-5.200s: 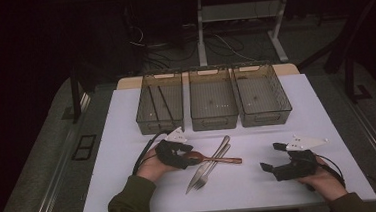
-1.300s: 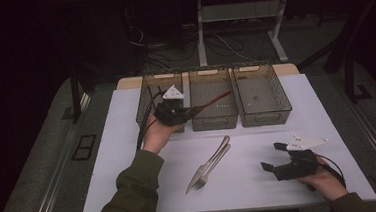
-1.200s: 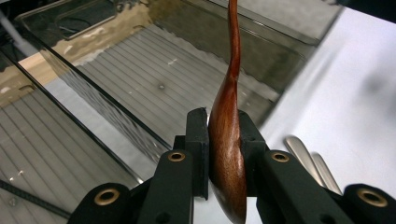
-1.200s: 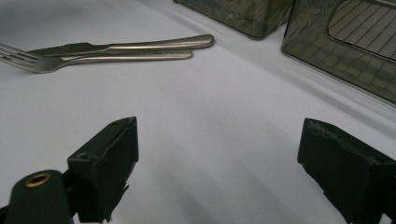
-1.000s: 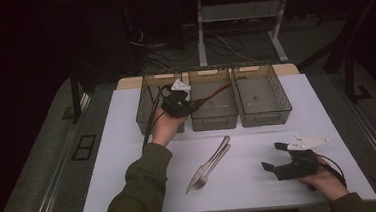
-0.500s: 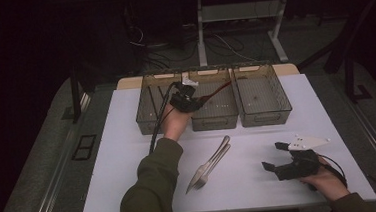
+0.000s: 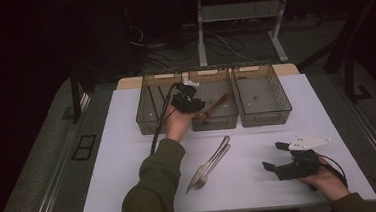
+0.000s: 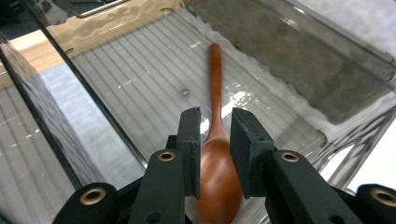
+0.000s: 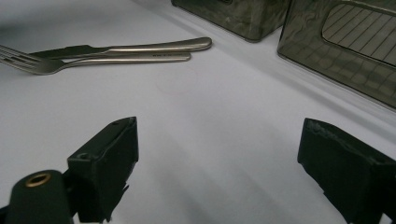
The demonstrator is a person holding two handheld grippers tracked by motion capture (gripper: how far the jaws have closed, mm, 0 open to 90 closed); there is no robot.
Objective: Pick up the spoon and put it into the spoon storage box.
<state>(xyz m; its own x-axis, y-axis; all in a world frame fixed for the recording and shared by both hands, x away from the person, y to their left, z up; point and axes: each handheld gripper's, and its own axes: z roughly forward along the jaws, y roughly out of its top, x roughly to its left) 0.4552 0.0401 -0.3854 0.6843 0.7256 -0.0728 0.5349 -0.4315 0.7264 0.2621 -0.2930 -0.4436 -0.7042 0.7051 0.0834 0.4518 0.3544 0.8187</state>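
Metal fork [image 7: 199, 178] and knife [image 7: 214, 156] on white tabletop [image 7: 129, 155], right bin [image 7: 261, 93]

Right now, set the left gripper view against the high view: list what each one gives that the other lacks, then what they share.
Left gripper view: close up, the left gripper's jaws have just been opening. The wooden spoon's neck lies between them, and the pads do not visibly press on it. The middle tray has a ribbed floor.
High view: the right gripper open over the white table, the fork and knife side by side, the left tray, the right tray.
Shared: the spoon in the middle tray, the left gripper at it.
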